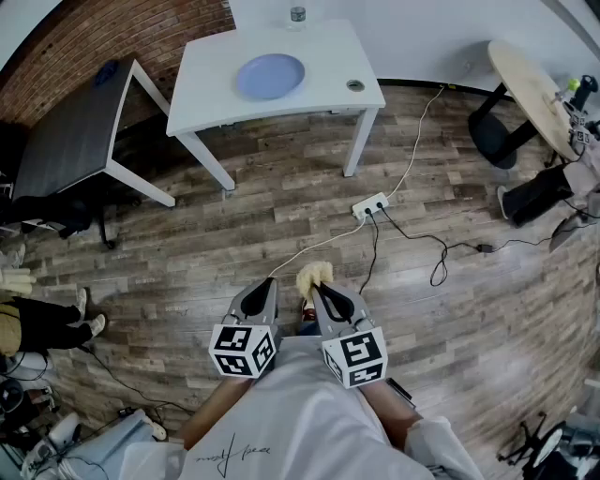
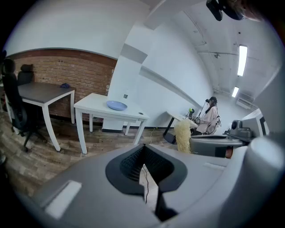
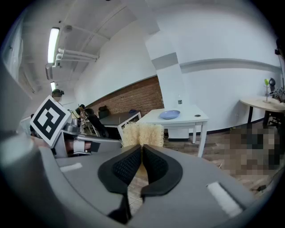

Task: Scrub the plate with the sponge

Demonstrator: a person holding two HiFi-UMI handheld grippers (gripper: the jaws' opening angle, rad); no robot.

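A pale blue plate [image 1: 270,75] lies on the white table [image 1: 323,52] far ahead across the floor. It also shows in the left gripper view as the plate [image 2: 116,105] and in the right gripper view as the plate [image 3: 169,115]. Both grippers are held close to my body, well short of the table. My right gripper [image 1: 319,290] is shut on a yellowish fibrous sponge [image 1: 314,275], which sticks out past its tips as the sponge [image 3: 142,134]. My left gripper [image 1: 267,285] is beside it, its jaws shut with nothing between them [image 2: 143,168].
A dark table [image 1: 75,141] stands left of the white one. A power strip [image 1: 370,205] and cables lie on the wood floor between me and the table. A round table [image 1: 530,80] and a chair are at the right. A bottle [image 1: 297,15] stands behind the plate.
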